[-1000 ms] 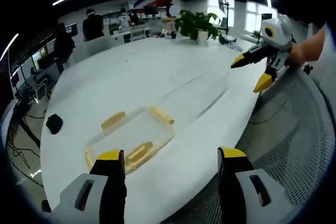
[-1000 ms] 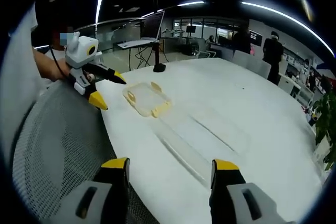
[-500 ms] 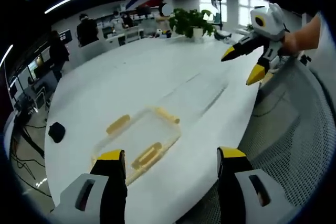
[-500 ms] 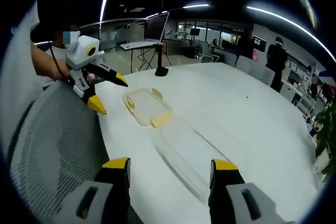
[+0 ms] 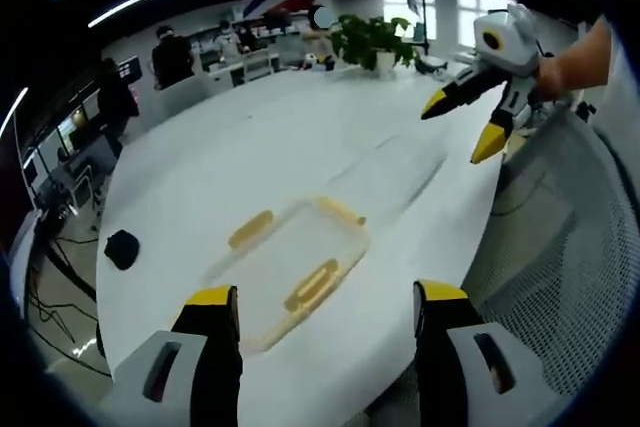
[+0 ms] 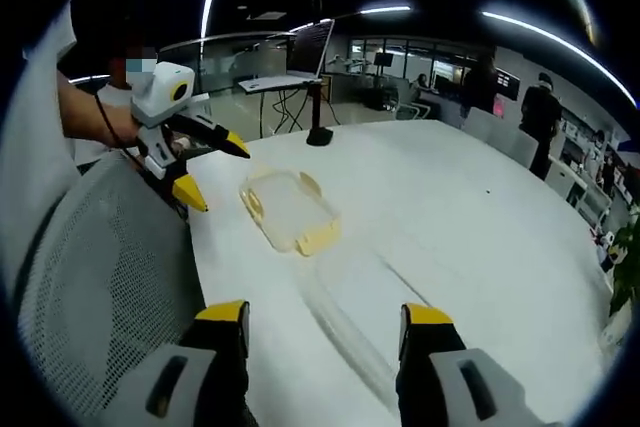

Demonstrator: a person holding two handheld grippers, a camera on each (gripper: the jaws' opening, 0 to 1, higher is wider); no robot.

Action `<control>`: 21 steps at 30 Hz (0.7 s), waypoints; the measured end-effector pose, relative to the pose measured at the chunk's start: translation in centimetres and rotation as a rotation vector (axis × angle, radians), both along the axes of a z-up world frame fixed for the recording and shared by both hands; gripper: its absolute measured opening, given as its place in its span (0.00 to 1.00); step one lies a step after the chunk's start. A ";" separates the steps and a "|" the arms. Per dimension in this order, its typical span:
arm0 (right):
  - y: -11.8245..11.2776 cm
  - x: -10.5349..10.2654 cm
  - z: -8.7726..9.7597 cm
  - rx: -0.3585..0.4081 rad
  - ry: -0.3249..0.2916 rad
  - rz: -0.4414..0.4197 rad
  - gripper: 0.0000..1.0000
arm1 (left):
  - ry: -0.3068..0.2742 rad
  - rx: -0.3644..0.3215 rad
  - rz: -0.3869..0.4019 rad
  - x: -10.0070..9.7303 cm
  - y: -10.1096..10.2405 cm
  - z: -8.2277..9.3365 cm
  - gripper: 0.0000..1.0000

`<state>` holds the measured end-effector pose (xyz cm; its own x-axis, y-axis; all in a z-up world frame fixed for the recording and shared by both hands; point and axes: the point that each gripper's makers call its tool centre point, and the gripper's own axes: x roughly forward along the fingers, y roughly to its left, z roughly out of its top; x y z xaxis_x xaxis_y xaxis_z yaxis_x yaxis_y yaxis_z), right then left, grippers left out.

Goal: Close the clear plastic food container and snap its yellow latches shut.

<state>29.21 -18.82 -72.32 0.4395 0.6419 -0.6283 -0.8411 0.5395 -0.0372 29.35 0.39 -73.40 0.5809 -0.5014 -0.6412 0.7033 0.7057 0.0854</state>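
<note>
1. My left claw [image 5: 322, 307] hangs spread wide, holding nothing, above the near edge of the smooth white oval desk [image 5: 250, 157].
2. The clear plastic container [image 5: 290, 262], a shallow rounded rectangle with yellow latches [image 5: 311, 285], lies flat just beyond it.
3. My right claw [image 6: 324, 325] is likewise parted and empty; a glassy flat piece [image 6: 355, 297], possibly the lid, lies before it.
4. A grey mesh chair back [image 6: 100, 267] sits left.

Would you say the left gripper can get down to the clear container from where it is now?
Probably yes: the left gripper hangs open above the clear container, with bare white table around.
</note>
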 end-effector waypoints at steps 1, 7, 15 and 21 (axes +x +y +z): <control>0.2 0.1 0.0 0.001 0.000 0.005 0.58 | 0.001 0.001 0.003 0.1 0.2 -0.1 0.69; 1.3 0.5 0.1 -0.005 -0.004 0.033 0.58 | 0.002 0.007 0.009 0.3 1.0 -0.3 0.68; 2.6 0.6 -0.3 -0.011 0.004 0.064 0.57 | 0.001 0.026 0.004 0.7 2.3 -0.7 0.67; 3.7 0.7 -0.5 -0.023 0.009 0.102 0.57 | 0.002 0.021 -0.018 1.3 3.2 -0.6 0.68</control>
